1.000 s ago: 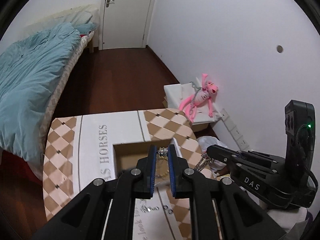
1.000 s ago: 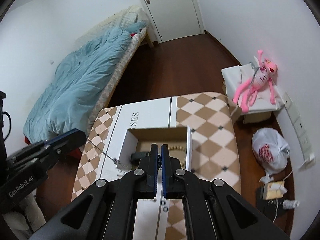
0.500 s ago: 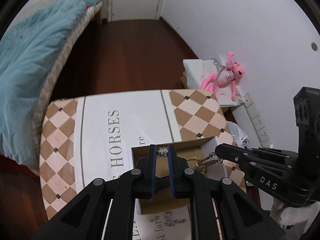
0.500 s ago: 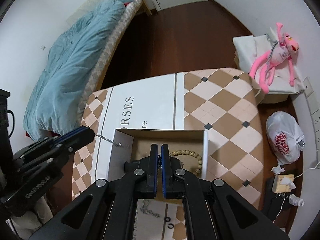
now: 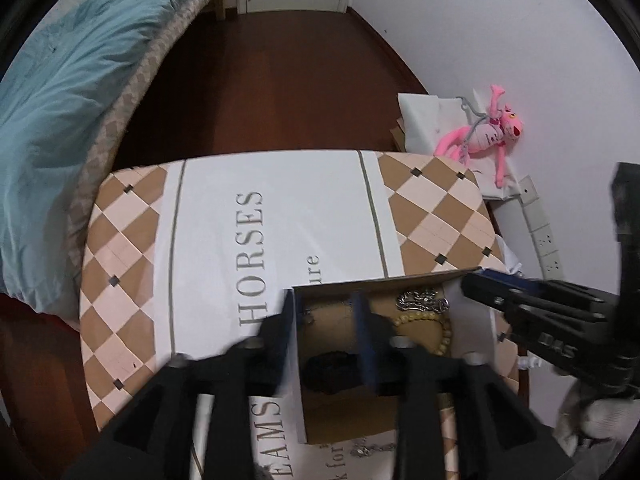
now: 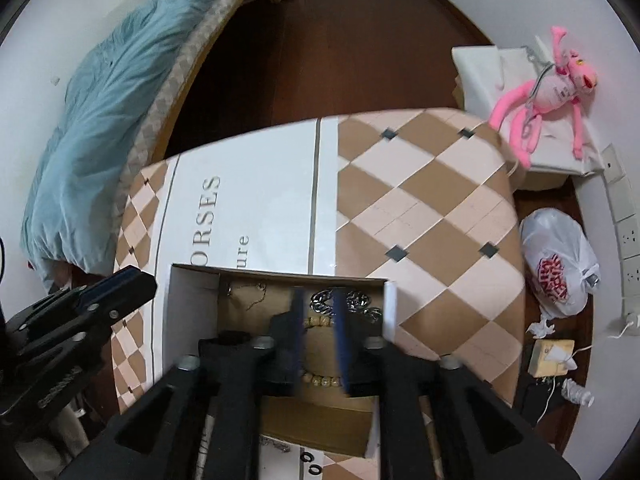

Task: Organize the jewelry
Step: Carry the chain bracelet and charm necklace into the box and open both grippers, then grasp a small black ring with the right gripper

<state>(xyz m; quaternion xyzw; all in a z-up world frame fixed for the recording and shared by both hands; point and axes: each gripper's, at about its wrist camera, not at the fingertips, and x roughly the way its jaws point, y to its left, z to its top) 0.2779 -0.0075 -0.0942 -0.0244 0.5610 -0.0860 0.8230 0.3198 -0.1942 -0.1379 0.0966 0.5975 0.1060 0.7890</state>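
Note:
An open cardboard box sits on the table. Inside lie a silver chain, a wooden bead bracelet, a thin chain and a dark item. My left gripper is open and empty over the box's left wall. My right gripper is open and empty over the box, above the beads. Each gripper shows in the other's view: the right gripper at the box's right edge, the left gripper at its left.
The table has a checkered and white printed cover. Small jewelry pieces lie on it nearer than the box. A bed with a blue duvet stands left. A pink plush toy and a white plastic bag are right.
Both grippers came down over the box and opened. The silver chain stretched between them now lies in the box.

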